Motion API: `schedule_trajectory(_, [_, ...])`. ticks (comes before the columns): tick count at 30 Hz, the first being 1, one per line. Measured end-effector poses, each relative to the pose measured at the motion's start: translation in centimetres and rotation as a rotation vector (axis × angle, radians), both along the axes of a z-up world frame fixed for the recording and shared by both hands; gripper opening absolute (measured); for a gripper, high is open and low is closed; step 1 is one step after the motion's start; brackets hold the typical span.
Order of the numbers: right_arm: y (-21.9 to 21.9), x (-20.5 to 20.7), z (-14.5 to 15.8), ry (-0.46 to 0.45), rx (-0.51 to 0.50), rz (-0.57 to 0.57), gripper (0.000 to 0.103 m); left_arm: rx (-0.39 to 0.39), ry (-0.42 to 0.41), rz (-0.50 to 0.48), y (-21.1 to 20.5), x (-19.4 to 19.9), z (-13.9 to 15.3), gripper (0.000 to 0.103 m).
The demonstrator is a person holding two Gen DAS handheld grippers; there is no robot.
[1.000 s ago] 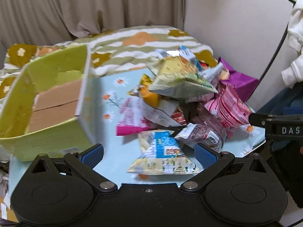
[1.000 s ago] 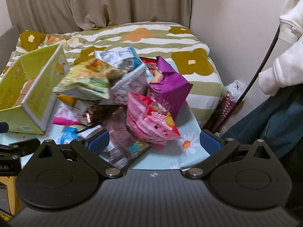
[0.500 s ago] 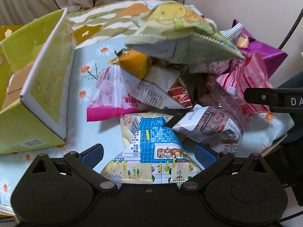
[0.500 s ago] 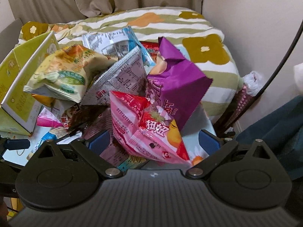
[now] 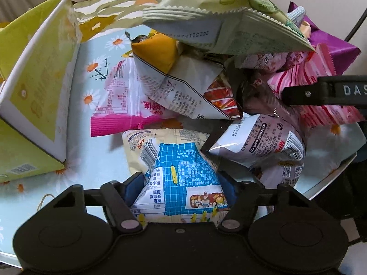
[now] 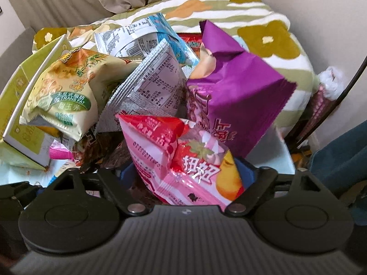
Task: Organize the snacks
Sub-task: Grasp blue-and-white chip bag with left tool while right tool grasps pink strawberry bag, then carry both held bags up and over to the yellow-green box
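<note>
A heap of snack bags lies on a table with a light blue daisy cloth. My left gripper points down at the near edge of the heap. Its jaws are closing and its blue pads press both sides of a blue-and-cream snack bag, which bulges up between them. My right gripper hangs over the right side of the heap. Its jaws are closing with a pink strawberry snack bag between them, and the pads do not visibly squeeze it. An open yellow-green box stands to the left.
A purple bag, a pale green corn-snack bag and a silver bag top the heap. The right gripper's finger reaches in over the pile's right side. A bed with a striped floral cover lies behind.
Both grippers have come down and in toward the heap. The left jaws went from wide apart to pinching the blue-and-cream bag. The right jaws have narrowed slightly around the pink bag.
</note>
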State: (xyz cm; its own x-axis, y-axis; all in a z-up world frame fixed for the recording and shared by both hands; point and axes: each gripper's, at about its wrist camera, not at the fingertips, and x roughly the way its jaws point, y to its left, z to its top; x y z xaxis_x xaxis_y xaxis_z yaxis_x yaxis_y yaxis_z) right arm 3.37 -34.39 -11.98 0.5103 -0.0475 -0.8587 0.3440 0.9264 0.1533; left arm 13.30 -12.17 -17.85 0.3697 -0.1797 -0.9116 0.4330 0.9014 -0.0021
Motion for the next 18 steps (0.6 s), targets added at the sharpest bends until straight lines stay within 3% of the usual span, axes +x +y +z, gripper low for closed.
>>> schedule_trajectory(11, [0.5,-0.8,0.6,-0.024,-0.015,0.003,0.085,-0.013,-0.018,0.052,1.7,-0.3,0.9,0.067])
schedule_trajectory(18, [0.9,-2.1,2.0,-0.050,-0.024,-0.015,0.083,-0.032,-0.046,0.076,2.5,-1.6,2.6,0.067])
